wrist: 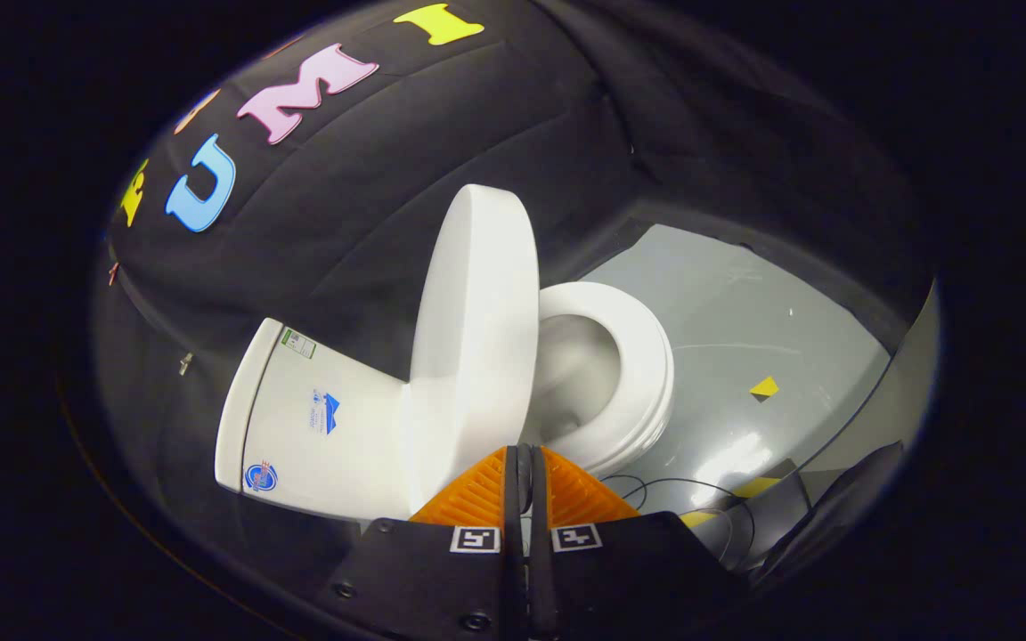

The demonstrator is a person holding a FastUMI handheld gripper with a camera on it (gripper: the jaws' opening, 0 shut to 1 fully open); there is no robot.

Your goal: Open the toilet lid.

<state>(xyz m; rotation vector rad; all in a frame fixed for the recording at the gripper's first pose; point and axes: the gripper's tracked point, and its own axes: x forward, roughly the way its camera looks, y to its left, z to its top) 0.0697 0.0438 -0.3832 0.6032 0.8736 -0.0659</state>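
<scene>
A white toilet stands just ahead of my fingers, seen tilted. Its lid (pixel 477 338) is raised, standing up near the white tank (pixel 317 418). The seat ring (pixel 633 374) lies down around the open bowl (pixel 580 365). My gripper (pixel 524 458) is shut, its two fingers pressed together with nothing between them. The fingertips sit just in front of the lid's lower edge, at the side of the bowl; whether they touch the lid I cannot tell.
Grey floor (pixel 745 329) spreads beyond the bowl, with a small yellow marker (pixel 764 387) on it. Thin black cables (pixel 682 490) and yellow tape bits (pixel 753 488) lie on the floor beside my fingers. Black cloth wall (pixel 388 205) rises behind the tank.
</scene>
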